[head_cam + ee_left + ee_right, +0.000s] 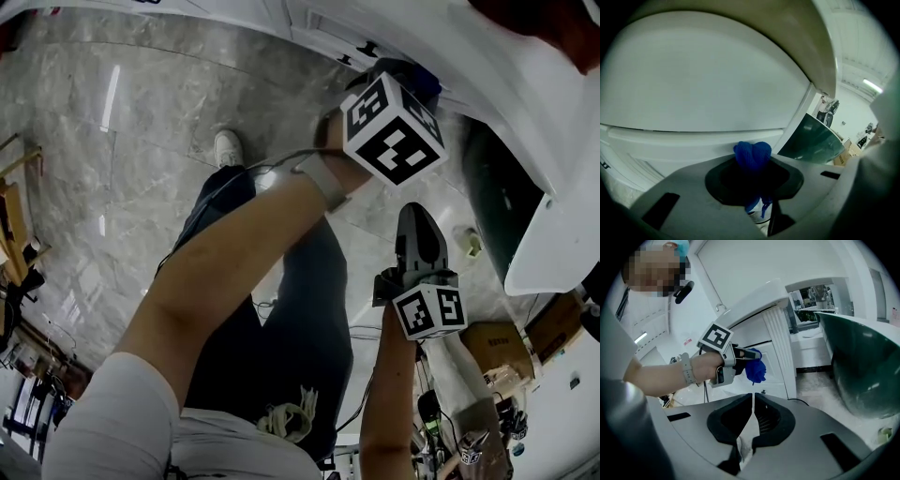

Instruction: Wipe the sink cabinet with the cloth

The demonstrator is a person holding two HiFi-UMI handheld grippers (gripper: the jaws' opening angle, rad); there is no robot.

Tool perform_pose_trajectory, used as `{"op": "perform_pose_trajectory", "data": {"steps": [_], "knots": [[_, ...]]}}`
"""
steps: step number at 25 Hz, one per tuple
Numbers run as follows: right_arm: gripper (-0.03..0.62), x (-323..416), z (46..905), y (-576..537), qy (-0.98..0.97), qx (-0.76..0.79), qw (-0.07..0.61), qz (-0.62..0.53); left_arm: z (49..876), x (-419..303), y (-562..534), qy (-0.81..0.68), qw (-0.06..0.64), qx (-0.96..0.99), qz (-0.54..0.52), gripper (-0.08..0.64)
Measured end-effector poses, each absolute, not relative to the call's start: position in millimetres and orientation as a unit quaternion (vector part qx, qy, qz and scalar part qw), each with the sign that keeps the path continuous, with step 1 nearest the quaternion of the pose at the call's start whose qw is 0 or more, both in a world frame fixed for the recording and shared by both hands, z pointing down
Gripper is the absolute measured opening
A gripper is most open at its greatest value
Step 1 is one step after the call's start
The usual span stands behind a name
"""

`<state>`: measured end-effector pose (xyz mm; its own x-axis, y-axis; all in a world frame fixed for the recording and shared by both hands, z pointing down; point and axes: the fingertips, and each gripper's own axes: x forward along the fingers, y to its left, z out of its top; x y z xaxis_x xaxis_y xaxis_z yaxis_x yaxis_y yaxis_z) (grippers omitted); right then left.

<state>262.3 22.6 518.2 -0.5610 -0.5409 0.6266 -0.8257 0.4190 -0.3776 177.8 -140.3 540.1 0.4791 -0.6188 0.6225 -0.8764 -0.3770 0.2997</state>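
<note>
Your left gripper [751,354] has the blue cloth [753,155] bunched in its jaws, right up at the sink cabinet's [693,84] white front, so the wiping step looks on — next, press and sweep along that panel — right gripper [753,398] closed, empty, well apart.

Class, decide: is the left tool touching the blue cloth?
Touching. The left gripper view shows the jaws of the left tool shut on the blue cloth, which bunches up between them.

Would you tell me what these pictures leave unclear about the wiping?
Cloth against cabinet: left gripper view, the cloth itself covers any contact spot.
Left gripper jaws: head view, hidden behind its marker cube.
Basin: right gripper view, cut off by the right edge.
</note>
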Motion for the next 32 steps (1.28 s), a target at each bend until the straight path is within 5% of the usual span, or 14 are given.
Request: {"op": "perform_pose_trajectory", "data": {"steps": [32], "knots": [[0.029, 307, 560, -11, -0.833, 0.386, 0.236, 0.32, 614, 234, -148, -0.45, 0.367, 0.786, 0.214, 0.097]]}}
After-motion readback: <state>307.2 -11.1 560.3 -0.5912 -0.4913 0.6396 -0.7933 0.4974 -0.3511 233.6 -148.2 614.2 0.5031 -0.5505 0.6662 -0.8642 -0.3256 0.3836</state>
